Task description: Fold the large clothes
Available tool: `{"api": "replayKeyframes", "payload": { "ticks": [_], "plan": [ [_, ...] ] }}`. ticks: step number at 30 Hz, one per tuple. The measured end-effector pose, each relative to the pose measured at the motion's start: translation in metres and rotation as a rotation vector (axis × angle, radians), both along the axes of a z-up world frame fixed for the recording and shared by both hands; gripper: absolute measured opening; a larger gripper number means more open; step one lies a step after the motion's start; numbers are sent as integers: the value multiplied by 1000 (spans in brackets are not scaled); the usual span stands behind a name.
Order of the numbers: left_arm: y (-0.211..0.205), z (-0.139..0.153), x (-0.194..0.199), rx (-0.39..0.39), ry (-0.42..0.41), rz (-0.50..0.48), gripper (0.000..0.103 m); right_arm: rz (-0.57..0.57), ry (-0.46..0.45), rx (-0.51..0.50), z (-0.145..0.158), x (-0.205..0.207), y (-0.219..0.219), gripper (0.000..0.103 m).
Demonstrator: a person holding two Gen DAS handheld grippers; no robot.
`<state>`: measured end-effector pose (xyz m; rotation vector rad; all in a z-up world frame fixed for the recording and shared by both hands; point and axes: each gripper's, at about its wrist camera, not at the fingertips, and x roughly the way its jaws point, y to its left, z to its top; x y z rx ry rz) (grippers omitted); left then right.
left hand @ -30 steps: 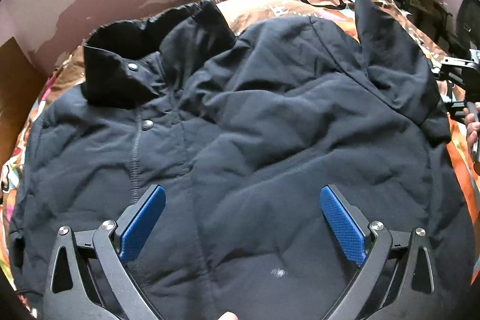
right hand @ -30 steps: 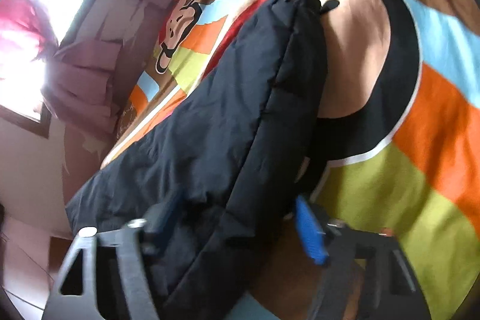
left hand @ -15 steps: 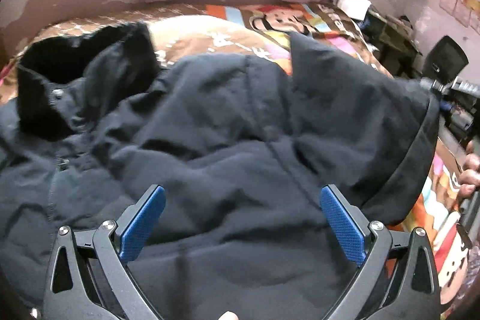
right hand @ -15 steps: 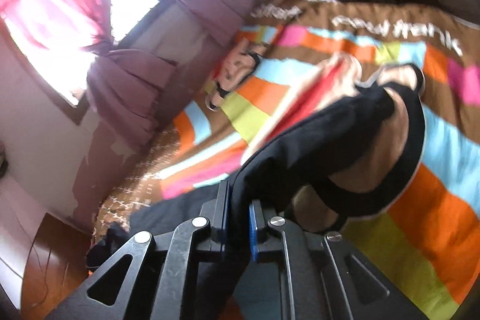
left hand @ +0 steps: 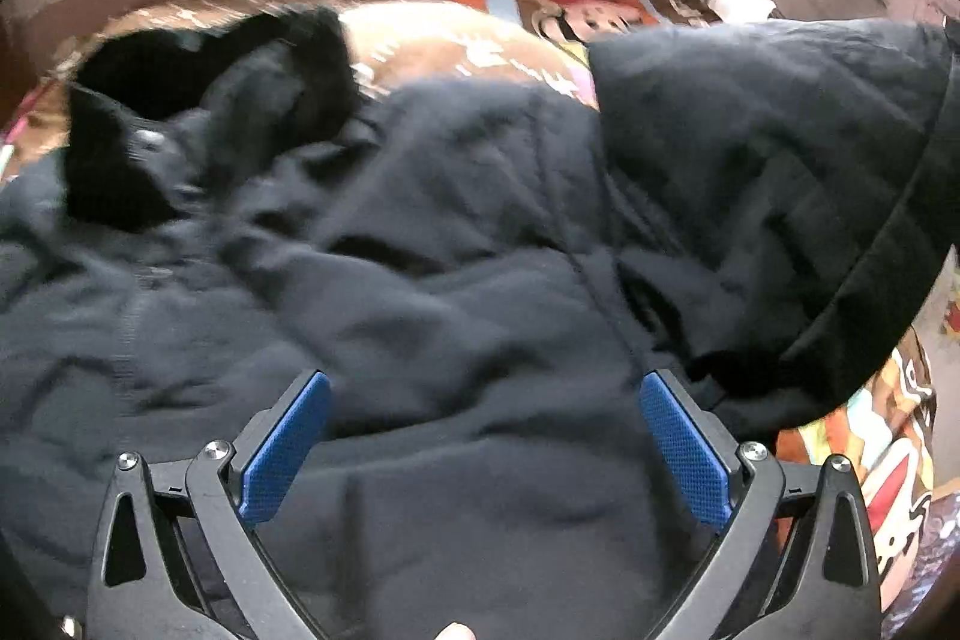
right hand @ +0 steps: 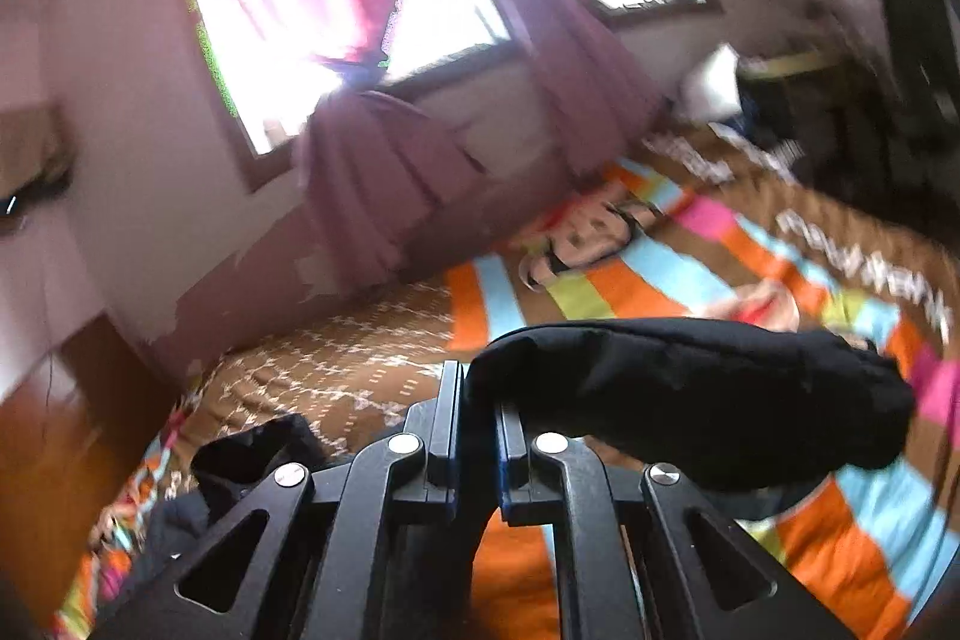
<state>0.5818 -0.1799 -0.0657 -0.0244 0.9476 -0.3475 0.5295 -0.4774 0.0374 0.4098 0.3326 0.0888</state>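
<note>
Puffy jacket (left hand: 456,280) on bed (right hand: 600,292): soft, bulky, likely slippery. Right gripper (right hand: 477,436) clamped on sleeve (right hand: 690,388); left gripper (left hand: 480,436) agape, empty.

Raised sleeve (left hand: 780,196) blocks passage right of jacket (left hand: 420,280).

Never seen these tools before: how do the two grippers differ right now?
The left gripper stands wide open over the dark jacket, holding nothing; the right gripper is shut on the jacket's sleeve, which is raised above the bedspread. Both have blue pads and black frames.
</note>
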Motion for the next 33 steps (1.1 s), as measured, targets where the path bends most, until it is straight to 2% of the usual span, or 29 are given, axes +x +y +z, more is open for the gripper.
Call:
{"api": "replayKeyframes", "payload": {
  "ticks": [5,6,9,12,15,19,25,28,30,31,33],
  "plan": [
    [70,26,-19,-34,-36,68,101,88,-86,-128,29,-8,70,9],
    [96,32,-26,-58,-40,99,101,118,-102,-161,34,-9,91,9],
    [156,39,-47,-152,-9,183,101,185,-123,-248,37,-9,144,9],
    [208,51,-60,-164,6,256,101,271,-115,-336,28,-5,201,9],
    [255,63,-78,-167,-18,310,101,364,-85,-434,9,-4,261,9],
    [300,66,-92,-182,-20,364,101,488,-31,-588,-28,-15,326,9],
    [320,53,-96,-191,24,385,101,656,142,-806,-111,-36,383,11],
    [318,50,-94,-196,25,374,101,742,272,-845,-148,-41,395,29],
    [314,51,-93,-199,19,362,101,792,336,-828,-161,-48,393,49],
    [311,52,-93,-198,12,351,101,808,353,-811,-163,-52,390,53],
    [306,53,-91,-190,-4,330,101,847,388,-756,-162,-60,379,76]
  ]
}}
